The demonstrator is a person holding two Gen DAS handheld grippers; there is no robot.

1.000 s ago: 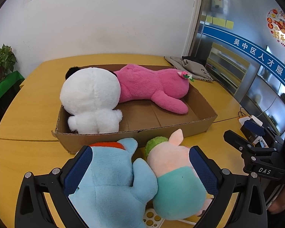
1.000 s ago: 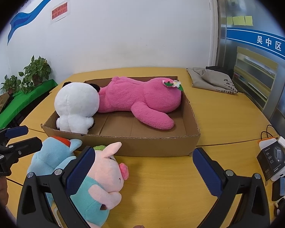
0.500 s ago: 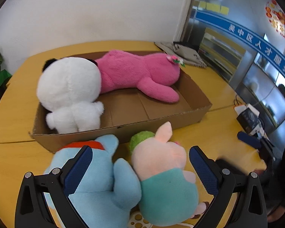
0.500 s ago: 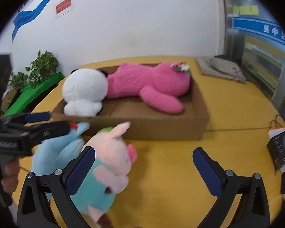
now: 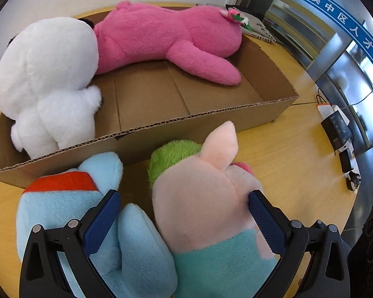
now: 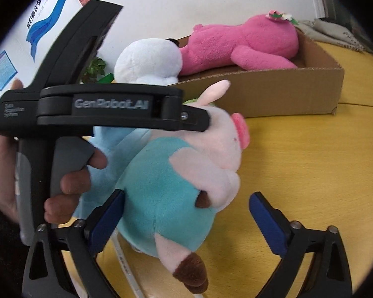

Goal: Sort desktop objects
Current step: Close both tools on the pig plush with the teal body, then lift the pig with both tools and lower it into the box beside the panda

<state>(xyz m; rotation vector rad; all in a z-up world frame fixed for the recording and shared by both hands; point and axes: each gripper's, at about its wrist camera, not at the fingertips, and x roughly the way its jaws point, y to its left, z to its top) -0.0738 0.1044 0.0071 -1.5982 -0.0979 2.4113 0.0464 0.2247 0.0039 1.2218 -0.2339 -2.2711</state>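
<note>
A pink pig plush in a teal shirt (image 5: 206, 213) lies on the yellow table in front of a cardboard box (image 5: 211, 121). My left gripper (image 5: 184, 213) is open, its fingers straddling the pig's head; the right pad (image 5: 263, 221) touches its cheek. A light blue plush (image 5: 69, 211) lies against the pig's left side. In the right wrist view the pig (image 6: 181, 173) lies between my open right gripper (image 6: 186, 221) fingers, nearer the left pad (image 6: 107, 221). The box holds a white plush (image 5: 47, 79) and a pink plush (image 5: 171, 37).
The left gripper's body and the hand holding it (image 6: 62, 129) fill the left of the right wrist view. Small boxes and gadgets (image 5: 338, 129) lie at the table's right edge. A grey cloth (image 6: 333, 29) lies behind the box. A potted plant (image 6: 94, 67) stands by the wall.
Both grippers have moved forward and down onto the pig plush. My left gripper now straddles its head. The left gripper's body has come close in front of the right camera.
</note>
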